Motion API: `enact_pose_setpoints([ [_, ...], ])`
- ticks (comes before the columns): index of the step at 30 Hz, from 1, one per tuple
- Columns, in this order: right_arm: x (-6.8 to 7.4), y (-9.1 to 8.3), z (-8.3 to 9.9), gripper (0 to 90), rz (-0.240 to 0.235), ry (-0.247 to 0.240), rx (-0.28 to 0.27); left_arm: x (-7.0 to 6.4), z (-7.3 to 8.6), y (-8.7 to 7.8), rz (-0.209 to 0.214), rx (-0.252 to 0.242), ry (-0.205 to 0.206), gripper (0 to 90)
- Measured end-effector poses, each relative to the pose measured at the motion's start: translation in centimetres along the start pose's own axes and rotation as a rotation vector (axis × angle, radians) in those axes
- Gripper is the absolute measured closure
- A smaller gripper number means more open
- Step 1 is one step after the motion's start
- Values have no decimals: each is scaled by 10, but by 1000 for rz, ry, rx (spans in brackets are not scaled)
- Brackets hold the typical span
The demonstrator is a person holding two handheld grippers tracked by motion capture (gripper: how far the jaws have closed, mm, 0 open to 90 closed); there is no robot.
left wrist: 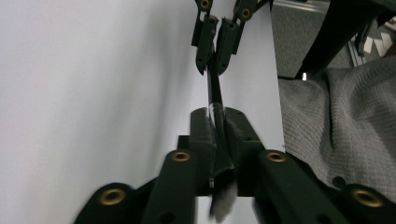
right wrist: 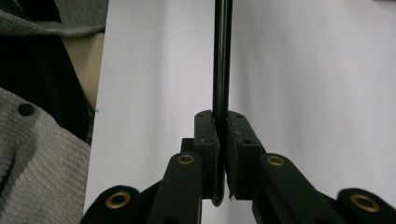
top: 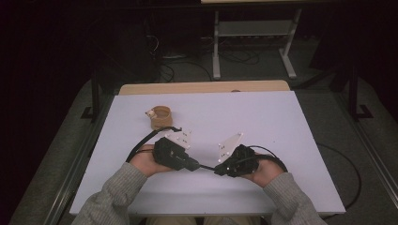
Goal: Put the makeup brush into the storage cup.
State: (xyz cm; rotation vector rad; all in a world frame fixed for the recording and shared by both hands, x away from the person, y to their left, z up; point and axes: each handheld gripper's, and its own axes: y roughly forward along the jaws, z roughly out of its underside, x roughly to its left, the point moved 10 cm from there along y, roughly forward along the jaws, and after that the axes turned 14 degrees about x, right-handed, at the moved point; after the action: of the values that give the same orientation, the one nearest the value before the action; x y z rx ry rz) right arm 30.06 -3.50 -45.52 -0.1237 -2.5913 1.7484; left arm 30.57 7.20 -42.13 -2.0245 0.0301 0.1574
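Observation:
A thin black strip (top: pixel 206 168) spans the short gap between my two grippers near the table's front. My left gripper (top: pixel 196 165) points right and is shut on one end of the strip (left wrist: pixel 214 91). In the left gripper view its jaws (left wrist: pixel 218 121) clamp the strip, which runs up to the right gripper (left wrist: pixel 214 60), also closed on it. My right gripper (top: pixel 217 170) points left. The right gripper view shows its own jaws (right wrist: pixel 221 123) pressed on the strip (right wrist: pixel 221 56), which rises straight toward the top edge.
A brown ring-shaped roll (top: pixel 162 117) with a small white piece on its left side lies on the white table (top: pixel 263 117), behind the left gripper. Grey sleeves (top: pixel 117 192) come in from the front edge. A metal stand (top: pixel 253 28) is on the floor beyond the table.

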Motion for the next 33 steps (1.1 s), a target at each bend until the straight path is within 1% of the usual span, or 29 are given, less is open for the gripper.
enact_pose_setpoints([
  [1,-1,0,0,831,2,5,-9,1,0,-1,-1,-6,-12,733],
  [3,-1,1,2,832,10,20,-33,3,2,-3,-1,-22,-27,671],
  [4,-1,1,3,831,7,34,-50,3,3,-5,2,-33,-40,655],
  [7,-3,0,3,832,6,64,-108,5,3,-8,1,-63,-52,638],
  [8,-3,1,3,831,6,79,-116,5,2,-9,2,-76,-57,640],
  [9,-4,1,3,832,12,85,-120,5,1,-11,1,-85,-59,645],
  [11,-4,2,-1,832,6,89,-146,6,-1,-13,3,-102,-57,657],
  [14,-3,4,-7,831,12,87,-171,7,-3,-15,1,-108,-54,720],
  [16,-3,6,-9,830,14,87,-180,7,-4,-16,0,-115,-51,784],
  [17,-3,7,-10,829,20,85,-182,6,-3,-17,14,-116,-53,808],
  [18,-3,7,-11,825,27,85,-183,6,-3,-17,17,-115,-53,827],
  [19,-4,8,-12,819,35,85,-184,6,-2,-17,10,-112,-52,829],
  [20,-5,9,-12,808,41,90,-182,6,-2,-17,5,-108,-53,831],
  [21,-6,9,-13,771,42,106,-176,7,-1,-17,1,-103,-53,834],
  [23,-7,11,-10,731,57,105,-134,7,-1,-17,-3,-95,-54,836],
  [25,-6,12,-8,717,64,100,-92,7,0,-17,-5,-85,-52,837],
  [27,-5,13,-8,735,72,87,-61,7,0,-17,-7,-76,-46,838],
  [28,-4,13,-8,747,71,91,-46,6,0,-16,-8,-70,-44,838],
  [30,-4,13,-9,774,70,87,-28,5,0,-15,-8,-61,-37,838],
  [33,-3,16,-12,817,55,75,-14,3,0,-15,-4,-50,-31,838],
])
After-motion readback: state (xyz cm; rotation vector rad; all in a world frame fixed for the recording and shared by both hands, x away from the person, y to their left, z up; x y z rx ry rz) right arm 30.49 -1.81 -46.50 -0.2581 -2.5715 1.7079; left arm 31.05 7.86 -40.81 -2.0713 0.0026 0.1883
